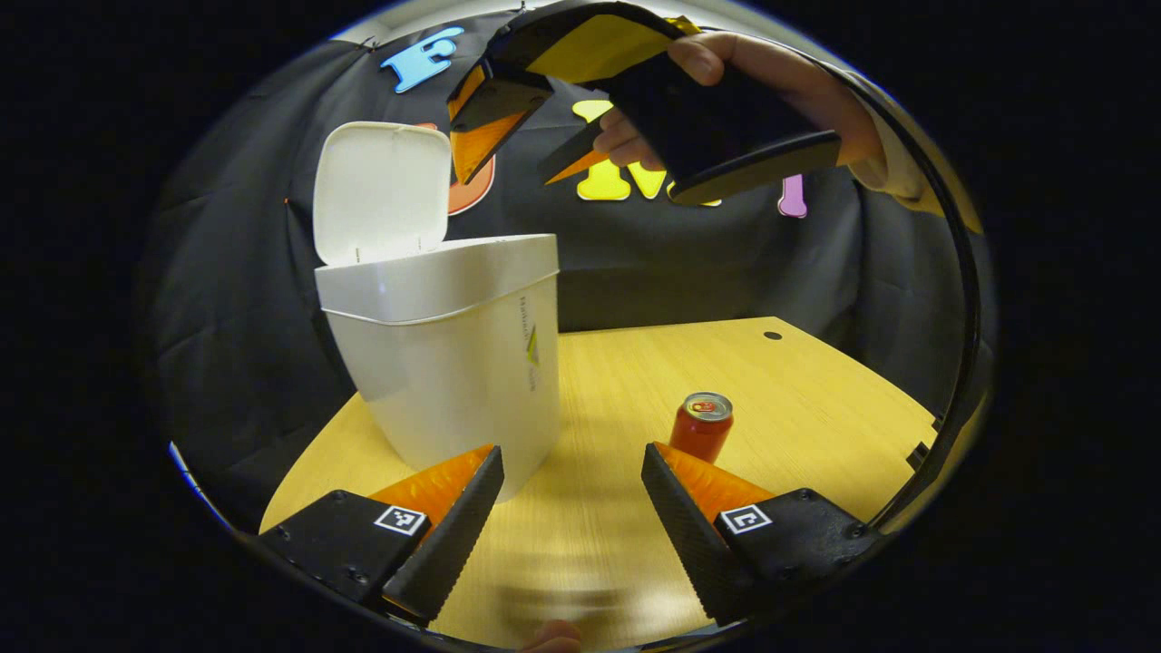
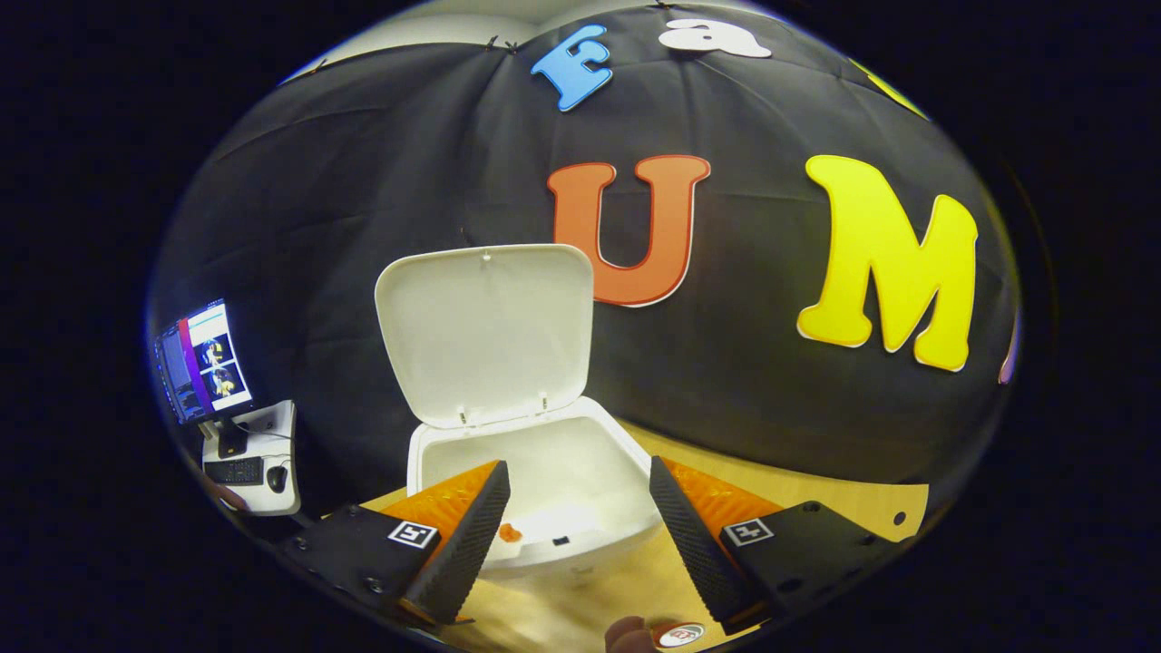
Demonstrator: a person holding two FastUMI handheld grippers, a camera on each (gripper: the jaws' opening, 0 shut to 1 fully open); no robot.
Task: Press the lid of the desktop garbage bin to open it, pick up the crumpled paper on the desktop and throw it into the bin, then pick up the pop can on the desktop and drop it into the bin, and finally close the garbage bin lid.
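Left gripper [image 1: 571, 490] gaping, empty; pop can [image 1: 702, 424] upright just beyond its right finger, mid-desk [image 1: 816, 399]. Right gripper [image 2: 580, 517] gaping above open bin [image 2: 562, 453].

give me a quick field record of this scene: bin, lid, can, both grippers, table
bin: white plastic desktop garbage bin, standing on the table
lid: white hinged lid, up, bin open
can: red pop can, upright on the table, right of the bin in the left gripper view
left gripper: open, fingers empty, low over the table
right gripper: open, empty, above the bin mouth
table: light wooden desktop
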